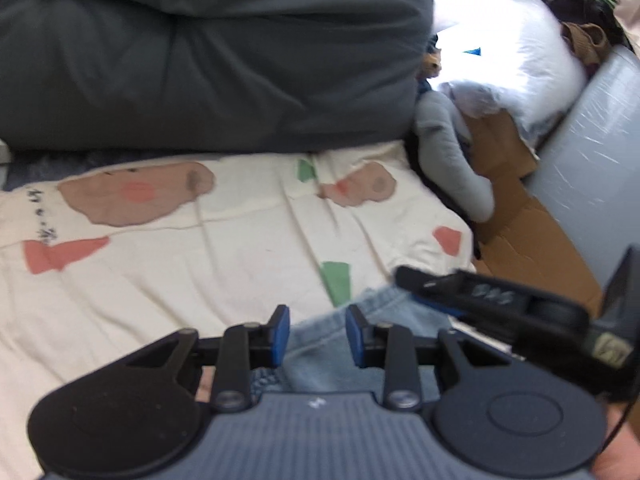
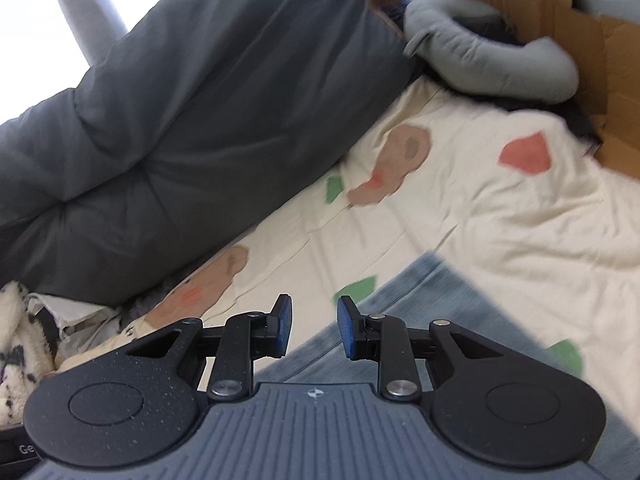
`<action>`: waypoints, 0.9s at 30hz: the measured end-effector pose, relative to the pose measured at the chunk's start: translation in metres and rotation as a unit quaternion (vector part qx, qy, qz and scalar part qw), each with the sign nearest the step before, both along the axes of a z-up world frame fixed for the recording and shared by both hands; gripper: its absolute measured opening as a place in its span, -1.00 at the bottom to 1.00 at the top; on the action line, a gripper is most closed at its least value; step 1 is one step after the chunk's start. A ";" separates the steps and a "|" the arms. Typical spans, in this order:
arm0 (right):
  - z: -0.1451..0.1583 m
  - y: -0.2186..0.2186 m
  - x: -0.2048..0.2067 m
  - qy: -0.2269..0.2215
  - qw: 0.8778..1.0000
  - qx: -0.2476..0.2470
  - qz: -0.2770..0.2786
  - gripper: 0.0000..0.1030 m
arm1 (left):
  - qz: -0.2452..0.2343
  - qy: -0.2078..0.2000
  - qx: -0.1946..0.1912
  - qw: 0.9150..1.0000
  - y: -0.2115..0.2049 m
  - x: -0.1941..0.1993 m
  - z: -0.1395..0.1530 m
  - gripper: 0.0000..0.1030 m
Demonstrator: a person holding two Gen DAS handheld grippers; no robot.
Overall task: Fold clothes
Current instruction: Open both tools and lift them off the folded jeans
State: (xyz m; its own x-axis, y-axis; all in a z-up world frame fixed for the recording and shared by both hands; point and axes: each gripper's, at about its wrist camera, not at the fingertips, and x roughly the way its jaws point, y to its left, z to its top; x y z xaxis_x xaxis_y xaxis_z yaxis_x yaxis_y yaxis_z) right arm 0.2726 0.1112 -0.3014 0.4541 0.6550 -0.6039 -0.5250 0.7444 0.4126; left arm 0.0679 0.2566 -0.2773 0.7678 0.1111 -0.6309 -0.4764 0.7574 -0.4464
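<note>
Pale blue denim garment [image 2: 420, 320], likely jeans, of coarse woven cloth with stitched seams, lying flat on a bed sheet [image 2: 500, 216]; in the right wrist view it spreads from the 6 o'clock edge toward 1 o'clock, ending in a straight hem. In the left wrist view the same denim [image 1: 320, 344] sits at 6 o'clock, directly beyond the fingertips.

Left gripper [image 1: 318, 336]: black linkage arms, blue ribbed pads, jaws a narrow way apart with nothing pinched between them; denim lies below the gap. Right gripper [image 2: 314, 326]: same build, jaws likewise narrowly parted and empty, poised over the left edge of the denim. In the left wrist view the right gripper also enters from 3 o'clock, its finger [image 1: 424, 280] over the denim.

The sheet is cream cotton, creased, printed with tan rounded blobs, coral patches and green wedges. A dark grey quilted duvet [image 1: 208, 52], bulky and softly folded, bounds the sheet at 12 o'clock. At 2 o'clock lies a grey padded tube cushion [image 1: 452, 156], beside a brown cardboard box [image 1: 516, 232] with open flaps; its contents cannot be made out. A white pillow [image 1: 540, 64] lies beyond. A fleecy white fabric with dark spots [image 2: 16, 340] sits at 9 o'clock in the right wrist view.
</note>
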 end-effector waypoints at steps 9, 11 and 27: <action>-0.034 0.008 -0.005 0.036 0.999 -0.017 0.008 -0.48 | -0.012 0.049 -0.023 0.998 0.003 0.008 -0.038 -0.44; -0.038 0.008 -0.005 0.038 0.999 -0.018 0.007 -0.47 | -0.010 0.061 -0.031 0.998 0.008 0.007 -0.046 -0.40; -0.028 -0.014 -0.008 0.013 1.000 0.001 0.017 -0.46 | 0.020 0.016 0.001 1.000 0.012 0.005 -0.009 -0.48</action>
State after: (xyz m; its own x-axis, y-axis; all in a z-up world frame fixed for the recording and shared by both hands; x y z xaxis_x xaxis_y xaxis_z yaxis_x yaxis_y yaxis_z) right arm 0.2649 0.0968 -0.3292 0.4154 0.6711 -0.6140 -0.5385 0.7255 0.4285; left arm 0.0726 0.2682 -0.2862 0.7421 0.1424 -0.6550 -0.5208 0.7377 -0.4296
